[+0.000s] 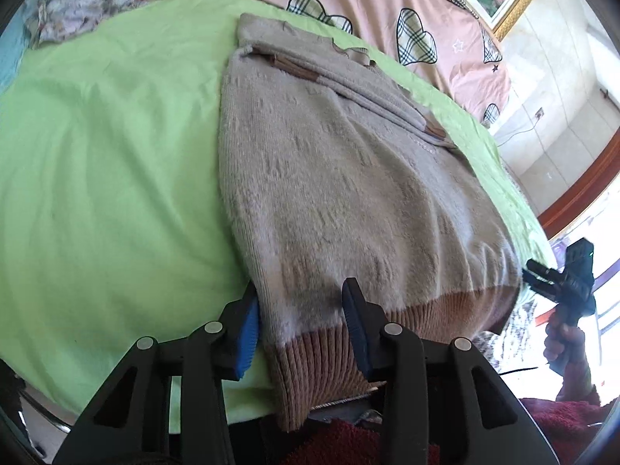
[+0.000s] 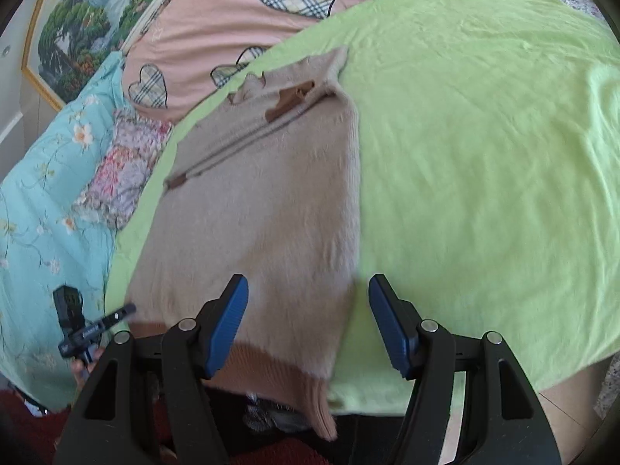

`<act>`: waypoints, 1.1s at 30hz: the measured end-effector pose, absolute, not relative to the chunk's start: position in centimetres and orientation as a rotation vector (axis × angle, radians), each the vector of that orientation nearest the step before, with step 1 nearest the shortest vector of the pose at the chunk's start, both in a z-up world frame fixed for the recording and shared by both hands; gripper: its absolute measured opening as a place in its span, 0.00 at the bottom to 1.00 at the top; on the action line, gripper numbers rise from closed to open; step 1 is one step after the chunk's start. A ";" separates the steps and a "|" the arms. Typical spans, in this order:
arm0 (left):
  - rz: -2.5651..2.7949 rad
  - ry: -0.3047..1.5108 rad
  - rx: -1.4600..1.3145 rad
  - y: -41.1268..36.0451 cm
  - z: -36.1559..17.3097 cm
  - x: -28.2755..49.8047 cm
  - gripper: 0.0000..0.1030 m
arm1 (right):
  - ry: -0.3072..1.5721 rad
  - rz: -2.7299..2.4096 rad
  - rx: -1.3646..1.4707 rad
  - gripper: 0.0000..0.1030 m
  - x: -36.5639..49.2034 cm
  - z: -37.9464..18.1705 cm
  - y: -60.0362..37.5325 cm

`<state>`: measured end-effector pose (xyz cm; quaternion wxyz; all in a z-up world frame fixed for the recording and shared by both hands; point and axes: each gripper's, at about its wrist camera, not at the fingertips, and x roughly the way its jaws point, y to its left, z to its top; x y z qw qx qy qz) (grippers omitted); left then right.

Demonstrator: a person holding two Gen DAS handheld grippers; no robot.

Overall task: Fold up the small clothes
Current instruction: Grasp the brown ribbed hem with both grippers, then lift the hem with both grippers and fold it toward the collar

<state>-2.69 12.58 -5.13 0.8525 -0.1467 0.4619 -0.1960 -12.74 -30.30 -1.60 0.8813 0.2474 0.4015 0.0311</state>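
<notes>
A light green sheet (image 1: 97,162) covers the bed ahead of both hand-held grippers, with a pink quilt with plaid hearts (image 2: 217,11) beyond it on the far side. A turquoise floral blanket (image 2: 42,209) lies to the left of the right hand-held gripper, and a framed landscape painting (image 2: 73,27) hangs on the wall past that.

A beige knit sweater (image 1: 341,178) lies flat on the sheet, its sleeves folded across the chest so that 2 brown cuffs show near the collar. Its ribbed tan hem (image 1: 333,356) hangs over the near edge of the bed, directly in front of the grippers.

The left hand-held gripper (image 1: 300,329) has its jaws apart, straddling the left corner of the hem: the left blue pad (image 1: 248,337) sits outside the sweater's side edge and the right pad lies over the fabric.

The right hand-held gripper (image 2: 308,321) is likewise spread wide, straddling the sweater's right edge just above the hem, with 1 pad over the knit and the other over bare sheet. Neither grips the fabric.
</notes>
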 end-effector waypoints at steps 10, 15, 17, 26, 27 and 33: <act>-0.484 0.986 -0.230 11.0 -4.8 -2.4 0.53 | 0.864 0.267 0.474 0.63 -13.3 -3.4 -27.4; -0.470 0.973 -0.211 11.0 -5.0 -2.4 0.20 | 0.872 0.280 0.509 0.28 -13.1 -4.4 -27.5; -0.477 0.962 -0.225 11.5 -4.8 -2.8 0.12 | 0.905 0.273 0.490 0.10 -13.0 -4.8 -27.3; -0.459 0.889 -0.333 13.9 -3.5 -4.3 0.05 | 0.724 0.357 0.624 0.10 -13.8 -2.2 -29.2; -0.462 0.870 -0.346 13.9 -3.0 -4.1 0.05 | 0.712 0.367 0.628 0.10 -13.5 -1.9 -29.1; -0.479 0.725 -0.357 13.3 1.6 -2.2 0.05 | 0.636 0.405 0.609 0.10 -11.0 1.0 -28.9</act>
